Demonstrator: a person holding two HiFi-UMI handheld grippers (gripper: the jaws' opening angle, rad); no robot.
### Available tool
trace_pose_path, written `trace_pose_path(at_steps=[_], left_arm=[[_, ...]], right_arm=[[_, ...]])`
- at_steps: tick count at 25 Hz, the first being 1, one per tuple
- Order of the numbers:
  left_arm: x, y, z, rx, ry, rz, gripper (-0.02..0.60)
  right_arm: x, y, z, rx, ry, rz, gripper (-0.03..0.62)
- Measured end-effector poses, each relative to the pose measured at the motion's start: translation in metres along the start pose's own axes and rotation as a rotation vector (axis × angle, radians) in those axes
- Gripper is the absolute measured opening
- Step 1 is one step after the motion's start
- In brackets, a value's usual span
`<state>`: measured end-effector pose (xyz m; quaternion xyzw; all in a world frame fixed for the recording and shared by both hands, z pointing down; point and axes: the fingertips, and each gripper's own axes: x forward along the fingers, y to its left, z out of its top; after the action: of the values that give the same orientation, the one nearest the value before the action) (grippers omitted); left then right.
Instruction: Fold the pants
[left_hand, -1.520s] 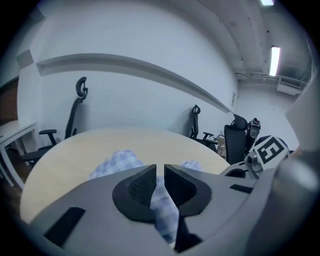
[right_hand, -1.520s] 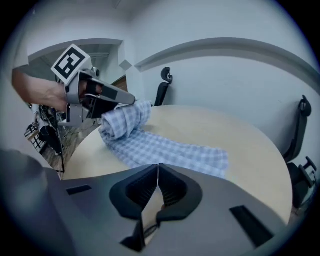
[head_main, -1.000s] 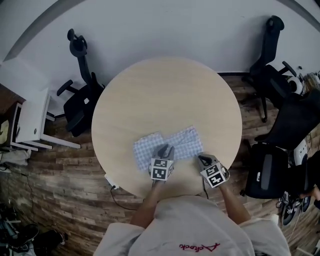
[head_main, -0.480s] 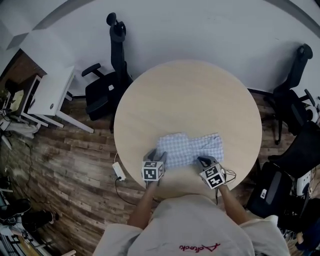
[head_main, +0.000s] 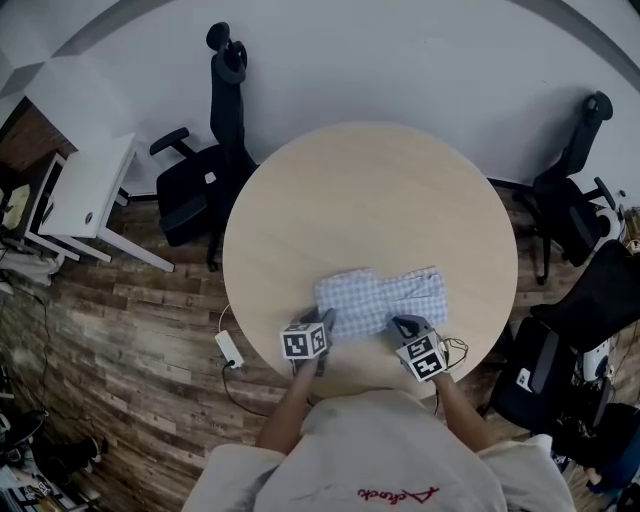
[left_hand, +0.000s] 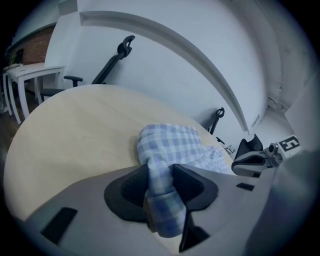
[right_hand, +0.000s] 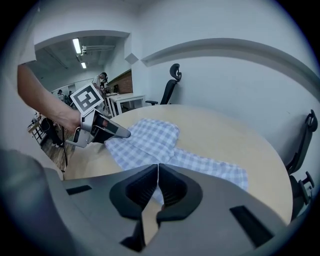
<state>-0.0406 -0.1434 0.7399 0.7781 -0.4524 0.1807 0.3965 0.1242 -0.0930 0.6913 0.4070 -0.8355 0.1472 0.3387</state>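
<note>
Blue-and-white checked pants (head_main: 380, 298) lie spread near the front edge of the round wooden table (head_main: 370, 190). My left gripper (head_main: 325, 318) is at their left end. In the left gripper view a bunched fold of the pants (left_hand: 167, 142) fills the gap of that gripper (left_hand: 160, 182) and touches both pads; these jaws widened within the last second. My right gripper (head_main: 400, 323) sits at the near edge, right of centre. In its own view the right gripper (right_hand: 158, 187) has its pads together at the edge of the pants (right_hand: 150, 137), with a sliver of cloth pinched.
Black office chairs stand behind the table on the left (head_main: 205, 180) and on the right (head_main: 575, 200), with another at the right (head_main: 600, 300). A white desk (head_main: 75, 195) is at the far left. A power strip (head_main: 228, 348) lies on the wood floor.
My left gripper went from the middle of the pants to their left end. My right gripper shifted left along the near edge. The pants lie more stretched out sideways.
</note>
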Motion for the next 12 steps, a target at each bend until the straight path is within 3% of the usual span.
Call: trace_pose_path(at_steps=[2,3,7,12], left_arm=[[-0.002,-0.004,0.004,0.010,-0.006,-0.033,0.120],[-0.003,-0.004,0.006,0.009,-0.012,-0.044,0.110],[-0.015,0.010,0.008,0.012,-0.029,-0.050,0.106],[-0.055,0.064,0.009,0.017,-0.039,0.019,0.106]], right_arm=[[0.000,0.000,-0.002,0.007,0.009,-0.007,0.032],[0.000,0.001,-0.001,0.010,0.013,-0.008,0.032],[0.009,0.009,0.005,0.005,0.017,0.004,0.032],[0.028,0.025,0.023,-0.025,0.009,0.046,0.032]])
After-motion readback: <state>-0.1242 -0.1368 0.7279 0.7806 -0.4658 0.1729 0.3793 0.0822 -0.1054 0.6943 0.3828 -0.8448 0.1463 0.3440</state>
